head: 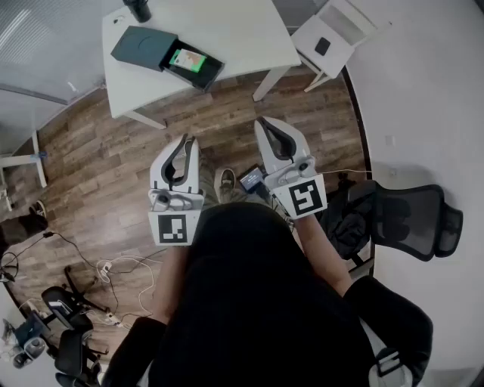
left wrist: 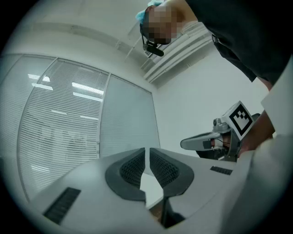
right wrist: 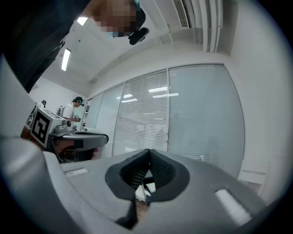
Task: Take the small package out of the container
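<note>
A dark teal container point(head: 144, 47) lies on the white table point(head: 234, 30), its black drawer point(head: 204, 72) slid out toward me. In the drawer rests the small green package point(head: 187, 60). Both grippers hover level over the wood floor, well short of the table. My left gripper point(head: 189, 140) point(left wrist: 147, 153) has its jaws together with nothing between them. My right gripper point(head: 262, 121) point(right wrist: 149, 153) is likewise shut and empty, and its tip points toward the table's near edge. Each gripper view looks at glass partitions, with the other gripper off to the side.
A dark cylinder point(head: 138, 9) stands at the table's far edge. A small white chair point(head: 333, 38) is at the top right and a black office chair point(head: 412, 219) at my right. Cables point(head: 113, 268) trail over the floor on the left. Another person point(right wrist: 72, 109) stands far off.
</note>
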`<action>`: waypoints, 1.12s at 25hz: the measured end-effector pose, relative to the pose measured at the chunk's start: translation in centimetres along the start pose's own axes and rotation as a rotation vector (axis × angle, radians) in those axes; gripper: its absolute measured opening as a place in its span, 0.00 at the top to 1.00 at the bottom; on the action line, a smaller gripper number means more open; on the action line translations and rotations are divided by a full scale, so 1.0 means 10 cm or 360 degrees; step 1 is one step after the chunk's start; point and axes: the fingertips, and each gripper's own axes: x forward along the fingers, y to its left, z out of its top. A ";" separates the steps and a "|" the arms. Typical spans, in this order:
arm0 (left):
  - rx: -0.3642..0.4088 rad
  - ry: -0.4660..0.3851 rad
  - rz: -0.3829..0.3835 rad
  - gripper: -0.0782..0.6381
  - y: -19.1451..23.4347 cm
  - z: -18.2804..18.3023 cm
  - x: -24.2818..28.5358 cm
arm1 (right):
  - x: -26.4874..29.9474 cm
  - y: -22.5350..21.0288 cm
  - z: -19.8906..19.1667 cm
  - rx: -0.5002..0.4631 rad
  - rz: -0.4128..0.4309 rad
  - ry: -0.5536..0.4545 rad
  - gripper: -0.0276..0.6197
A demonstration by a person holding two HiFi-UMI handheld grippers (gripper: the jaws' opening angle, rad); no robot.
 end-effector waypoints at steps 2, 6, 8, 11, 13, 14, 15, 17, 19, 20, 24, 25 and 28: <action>0.0014 -0.0004 0.0042 0.86 0.03 0.05 0.00 | -0.04 0.04 0.05 -0.0021 0.0040 -0.0031 0.96; -0.0008 -0.0012 0.0095 0.88 0.05 0.09 -0.01 | -0.06 0.05 0.11 -0.0033 0.0057 -0.0059 0.96; -0.0008 -0.0009 0.0089 0.88 0.04 0.09 0.00 | -0.04 0.07 0.13 -0.0016 0.0098 -0.0066 0.96; -0.0006 -0.0007 0.0066 0.88 0.02 0.09 0.06 | -0.01 0.11 0.15 0.0009 0.0197 -0.0084 0.96; -0.0010 -0.0003 0.0062 0.88 0.02 0.09 0.09 | 0.03 0.10 0.13 -0.0007 0.0222 -0.0076 0.96; -0.0012 -0.0003 0.0063 0.88 0.03 0.08 0.11 | 0.05 0.09 0.12 -0.0012 0.0225 -0.0068 0.96; -0.0015 0.0001 0.0065 0.88 0.05 0.07 0.13 | 0.08 0.08 0.11 -0.0015 0.0227 -0.0058 0.96; -0.0013 0.0023 0.0070 0.88 0.10 0.04 0.15 | 0.14 0.04 0.08 -0.0020 0.0234 -0.0039 0.96; -0.0003 0.0028 0.0078 0.88 0.16 0.02 0.19 | 0.22 0.01 0.06 -0.0025 0.0242 -0.0025 0.96; -0.0006 0.0027 0.0083 0.88 0.18 0.02 0.21 | 0.26 0.00 0.06 -0.0025 0.0245 -0.0023 0.96; -0.0003 0.0063 0.0070 0.88 0.30 -0.06 0.31 | 0.47 -0.06 -0.01 -0.0035 0.0253 0.0014 0.96; -0.0003 0.0069 0.0068 0.88 0.35 -0.07 0.34 | 0.54 -0.08 -0.02 -0.0036 0.0255 0.0018 0.96; -0.0009 0.0086 0.0069 0.88 0.49 -0.11 0.42 | 0.72 -0.10 -0.03 -0.0040 0.0265 0.0020 0.96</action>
